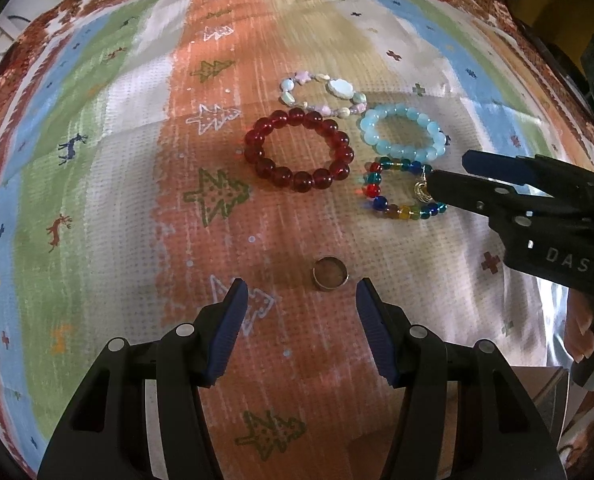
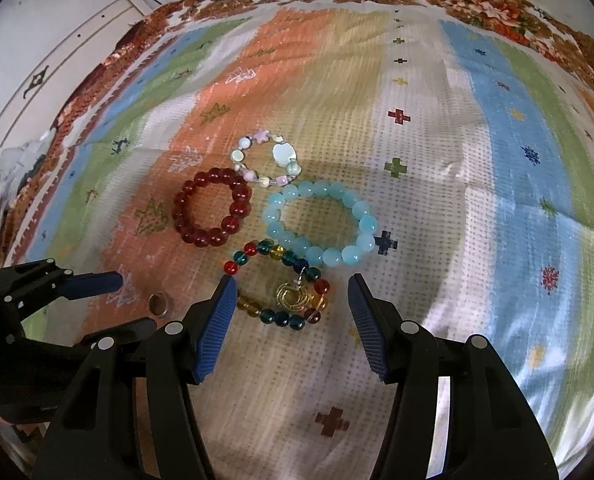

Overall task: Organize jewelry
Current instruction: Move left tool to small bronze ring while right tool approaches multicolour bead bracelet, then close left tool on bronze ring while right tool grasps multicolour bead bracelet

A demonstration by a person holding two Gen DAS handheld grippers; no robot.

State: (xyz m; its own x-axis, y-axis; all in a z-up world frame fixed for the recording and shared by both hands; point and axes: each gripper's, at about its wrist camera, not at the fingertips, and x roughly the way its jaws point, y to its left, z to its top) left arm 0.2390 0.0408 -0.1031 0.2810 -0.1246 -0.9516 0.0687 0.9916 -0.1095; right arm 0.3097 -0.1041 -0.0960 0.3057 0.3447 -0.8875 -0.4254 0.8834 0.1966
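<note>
a: looking at the left hand-held gripper (image 1: 302,290) right now, its jaws are apart with nothing between them, pointing down over a small metal ring (image 1: 330,273) on the patterned cloth (image 1: 97,160).

b: and the right hand-held gripper (image 2: 289,290)?

a: same deal, jaws apart, gripping nothing. it hangs over the multicolour bead bracelet (image 2: 281,284), the one with a gold wire charm (image 2: 295,294). i can't tell if a fingertip touches the beads.

b: where's the rest of the jewelry?

a: all bunched close together on the cloth. red bead bracelet (image 1: 299,149) on the left, light blue bead bracelet (image 1: 403,133) beside it, touching the multicolour one, and a pastel shell bracelet (image 1: 323,95) just behind both. the ring sits apart, nearer the left gripper.
</note>
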